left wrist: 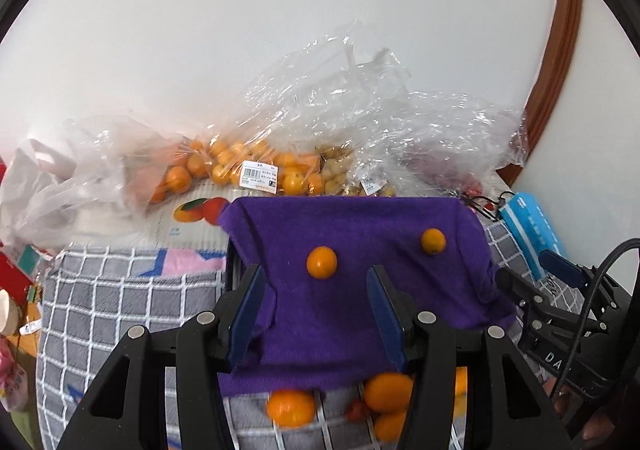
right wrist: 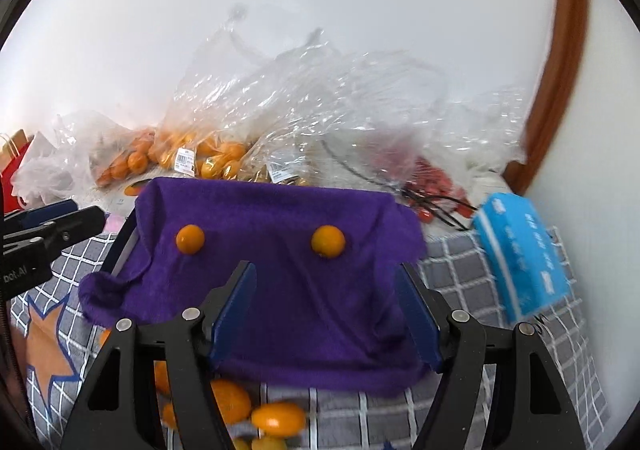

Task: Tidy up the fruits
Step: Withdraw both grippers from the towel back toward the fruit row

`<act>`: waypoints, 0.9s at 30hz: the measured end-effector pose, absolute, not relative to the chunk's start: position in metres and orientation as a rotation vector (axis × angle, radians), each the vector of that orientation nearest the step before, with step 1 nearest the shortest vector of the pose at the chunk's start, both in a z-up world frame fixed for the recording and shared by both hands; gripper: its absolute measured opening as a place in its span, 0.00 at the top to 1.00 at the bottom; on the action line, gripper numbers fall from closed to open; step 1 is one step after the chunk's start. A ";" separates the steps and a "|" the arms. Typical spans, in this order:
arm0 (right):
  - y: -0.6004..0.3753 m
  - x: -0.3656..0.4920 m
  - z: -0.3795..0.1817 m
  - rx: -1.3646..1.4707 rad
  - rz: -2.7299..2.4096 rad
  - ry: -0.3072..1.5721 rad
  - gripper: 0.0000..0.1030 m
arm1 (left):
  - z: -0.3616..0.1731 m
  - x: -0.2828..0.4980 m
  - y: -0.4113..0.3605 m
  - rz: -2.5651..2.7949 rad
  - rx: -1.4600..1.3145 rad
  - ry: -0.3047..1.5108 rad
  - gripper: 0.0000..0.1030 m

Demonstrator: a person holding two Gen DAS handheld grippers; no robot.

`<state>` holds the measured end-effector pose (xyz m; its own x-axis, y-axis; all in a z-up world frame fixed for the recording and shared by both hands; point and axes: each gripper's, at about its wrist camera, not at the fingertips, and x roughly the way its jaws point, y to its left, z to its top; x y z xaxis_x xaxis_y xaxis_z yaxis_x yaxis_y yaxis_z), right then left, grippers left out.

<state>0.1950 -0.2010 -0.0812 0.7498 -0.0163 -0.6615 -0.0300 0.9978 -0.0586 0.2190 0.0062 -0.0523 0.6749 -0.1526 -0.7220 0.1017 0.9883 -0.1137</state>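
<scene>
A purple cloth [left wrist: 352, 290] [right wrist: 272, 290] lies spread over a tray-like frame on the checked blanket. Two small oranges rest on it, one on the left [left wrist: 321, 262] [right wrist: 190, 239] and one on the right [left wrist: 433, 241] [right wrist: 328, 241]. My left gripper [left wrist: 316, 290] hangs open above the cloth, with nothing between its blue pads [left wrist: 248, 310]. My right gripper [right wrist: 326, 286] is open too, wider, also holding nothing. Each gripper shows at the edge of the other's view, the right gripper [left wrist: 560, 282] and the left gripper [right wrist: 52, 226]. More oranges [left wrist: 290, 408] [right wrist: 278, 418] lie on the blanket in front of the cloth.
Clear plastic bags of oranges [left wrist: 224, 166] [right wrist: 192, 154] and of small red fruit [right wrist: 436, 186] crowd the back by the white wall. A blue tissue pack [left wrist: 532, 230] [right wrist: 520, 258] lies on the right. A brown wooden frame [left wrist: 560, 70] rises at the far right. Red packaging [left wrist: 12, 274] sits on the left.
</scene>
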 end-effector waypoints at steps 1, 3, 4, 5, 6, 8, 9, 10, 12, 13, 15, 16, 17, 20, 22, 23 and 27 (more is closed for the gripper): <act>-0.203 0.188 -0.079 -0.054 0.008 0.725 0.30 | -0.050 0.211 0.007 -0.150 -0.056 0.823 0.51; -0.206 0.175 -0.076 -0.029 0.011 0.735 0.31 | -0.045 0.198 0.007 -0.147 -0.041 0.813 0.51; -0.207 0.169 -0.074 -0.018 0.018 0.738 0.34 | -0.043 0.190 0.008 -0.141 -0.037 0.803 0.51; -0.209 0.162 -0.073 -0.007 0.028 0.737 0.37 | -0.040 0.182 0.010 -0.142 -0.039 0.795 0.51; -0.210 0.156 -0.071 0.001 0.034 0.732 0.37 | -0.039 0.178 0.011 -0.145 -0.043 0.792 0.51; -0.211 0.142 -0.067 0.010 0.037 0.710 0.37 | -0.036 0.166 0.015 -0.145 -0.053 0.781 0.51; -0.211 0.134 -0.065 0.015 0.033 0.696 0.37 | -0.035 0.160 0.015 -0.145 -0.051 0.778 0.51; -0.212 0.129 -0.064 0.021 0.035 0.690 0.37 | -0.034 0.153 0.016 -0.144 -0.047 0.778 0.51; -0.213 0.119 -0.064 0.036 0.050 0.686 0.37 | -0.033 0.144 0.018 -0.134 -0.049 0.776 0.51; -0.213 0.113 -0.065 0.039 0.059 0.686 0.37 | -0.033 0.140 0.019 -0.130 -0.055 0.777 0.51; -0.212 0.105 -0.066 0.031 0.068 0.688 0.37 | -0.035 0.133 0.022 -0.129 -0.066 0.779 0.51; -0.212 0.101 -0.068 0.024 0.069 0.690 0.37 | -0.036 0.129 0.023 -0.127 -0.070 0.779 0.51; -0.213 0.098 -0.069 0.023 0.069 0.692 0.37 | -0.037 0.125 0.023 -0.123 -0.070 0.779 0.51; -0.216 0.093 -0.075 0.032 0.076 0.707 0.38 | -0.041 0.115 0.025 -0.115 -0.073 0.779 0.51; -0.218 0.090 -0.079 0.035 0.080 0.718 0.40 | -0.044 0.109 0.026 -0.111 -0.079 0.771 0.51; -0.219 0.089 -0.081 0.034 0.083 0.723 0.40 | -0.045 0.107 0.027 -0.106 -0.083 0.768 0.51; -0.220 0.085 -0.090 0.023 0.085 0.731 0.40 | -0.054 0.103 0.033 -0.087 -0.105 0.785 0.50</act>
